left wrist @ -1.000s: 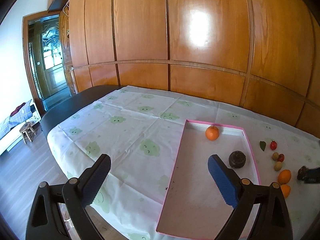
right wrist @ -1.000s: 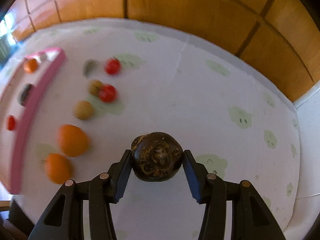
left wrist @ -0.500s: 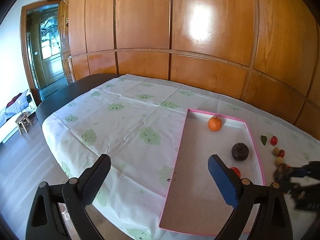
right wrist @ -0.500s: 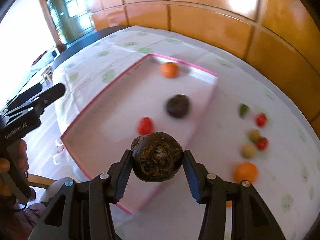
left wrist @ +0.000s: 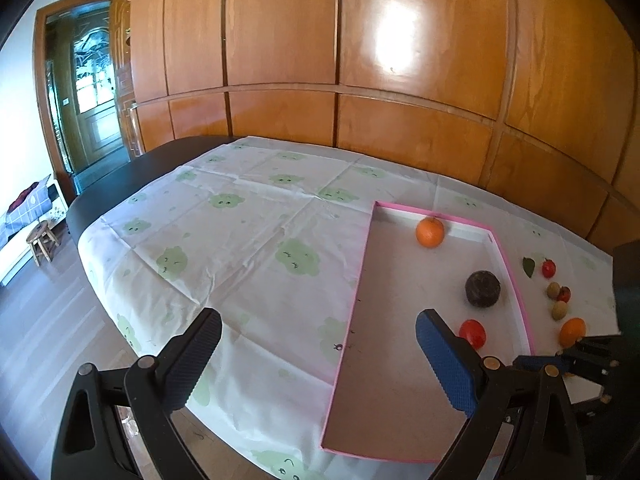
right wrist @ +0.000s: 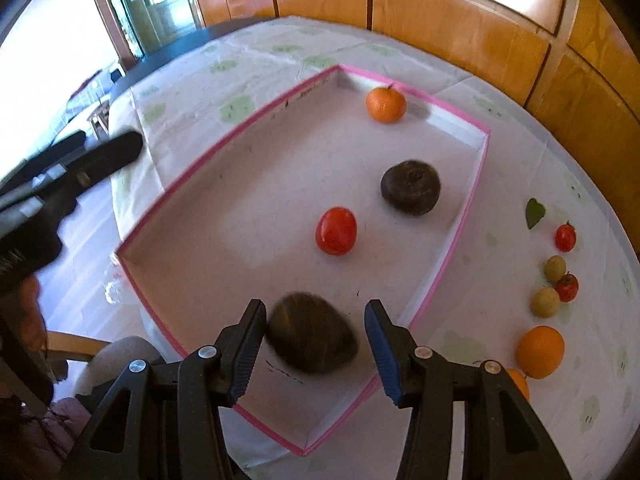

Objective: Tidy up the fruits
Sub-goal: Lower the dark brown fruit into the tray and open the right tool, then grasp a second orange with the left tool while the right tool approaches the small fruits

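Note:
A pink-rimmed white tray (right wrist: pixel 192 168) (left wrist: pixel 348 320) lies on the cloud-print cloth. In it are an orange (right wrist: pixel 386 105) (left wrist: pixel 430 232), a dark round fruit (right wrist: pixel 411 193) (left wrist: pixel 483 289) and a red tomato (right wrist: pixel 336 231) (left wrist: pixel 473 333). My right gripper (right wrist: pixel 315 338) is open over the tray's near corner; a second dark fruit (right wrist: pixel 312 334), blurred, sits loose between its fingers. My left gripper (left wrist: pixel 318 354) is open and empty, over the tray's left rim.
On the cloth right of the tray lie a green leaf (right wrist: pixel 535 212), two small red fruits (right wrist: pixel 565 237), two small brown fruits (right wrist: pixel 545 302) and two oranges (right wrist: pixel 540 352). A wood-panelled wall (left wrist: pixel 360 60) stands behind. The table edge and floor are at left.
My right gripper carried the dark fruit from the cloth to over the tray, then opened. The fruit has left its fingers and is blurred. My left gripper barely moved.

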A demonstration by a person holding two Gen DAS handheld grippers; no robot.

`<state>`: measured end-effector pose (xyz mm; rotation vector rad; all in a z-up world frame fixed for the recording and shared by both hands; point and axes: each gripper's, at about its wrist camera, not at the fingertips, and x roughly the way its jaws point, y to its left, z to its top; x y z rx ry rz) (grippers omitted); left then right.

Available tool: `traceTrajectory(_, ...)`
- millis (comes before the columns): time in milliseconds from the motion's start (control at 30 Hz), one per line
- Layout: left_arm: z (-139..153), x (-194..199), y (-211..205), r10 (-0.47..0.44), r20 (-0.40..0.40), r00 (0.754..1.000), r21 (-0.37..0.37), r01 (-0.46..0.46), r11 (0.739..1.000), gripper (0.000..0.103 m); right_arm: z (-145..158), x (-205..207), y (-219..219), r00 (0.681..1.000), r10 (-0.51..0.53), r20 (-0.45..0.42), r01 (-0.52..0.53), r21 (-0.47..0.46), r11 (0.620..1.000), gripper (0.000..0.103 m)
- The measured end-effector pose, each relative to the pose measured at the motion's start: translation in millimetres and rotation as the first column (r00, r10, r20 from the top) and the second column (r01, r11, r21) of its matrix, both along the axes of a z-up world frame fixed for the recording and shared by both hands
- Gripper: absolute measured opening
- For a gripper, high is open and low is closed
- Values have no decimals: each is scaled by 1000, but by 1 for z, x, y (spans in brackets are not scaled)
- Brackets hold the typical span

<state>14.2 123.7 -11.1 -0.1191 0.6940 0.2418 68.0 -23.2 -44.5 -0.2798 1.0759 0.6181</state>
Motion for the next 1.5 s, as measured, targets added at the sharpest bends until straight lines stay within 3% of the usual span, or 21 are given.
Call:
traceTrajectory(300, 3, 0, -16, -74, -2, 997, 2, 74, 997, 98, 35, 1, -46, 991, -114, 68, 106, 104, 989, 52)
traceTrajectory(500, 7, -1, -27, -110, 2, 994, 14, 110, 994, 98, 47, 3, -90, 972, -210, 103, 201, 94, 975, 52)
traceTrajectory(833, 7, 1, -45, -165, -18, 986, 22, 165, 986, 98, 50, 16, -177, 912, -385, 142, 381, 50, 923, 52)
traceTrajectory(1067, 6, 3, -57, -189, -36, 981, 32, 191, 981, 98, 40, 24, -241, 841, -520, 151, 519, 46, 854, 52)
traceTrajectory(1133, 6, 3, -61, -198, -41, 979, 37, 200, 979, 98, 29, 25, -264, 794, -589, 147, 587, 63, 807, 52)
traceTrajectory(1233, 5, 3, -65, -209, -48, 977, 38, 210, 977, 98, 14, 34, -292, 716, -695, 63, 694, 38, 719, 52)
traceTrajectory(1300, 4, 4, -68, -215, -54, 975, 39, 217, 975, 98, 15, 35, -304, 684, -728, 53, 726, 56, 686, 52)
traceTrajectory(1500, 1, 5, -75, -242, -64, 968, 14, 243, 970, 98, 13, 34, -311, 661, -750, 18, 748, 73, 660, 52)
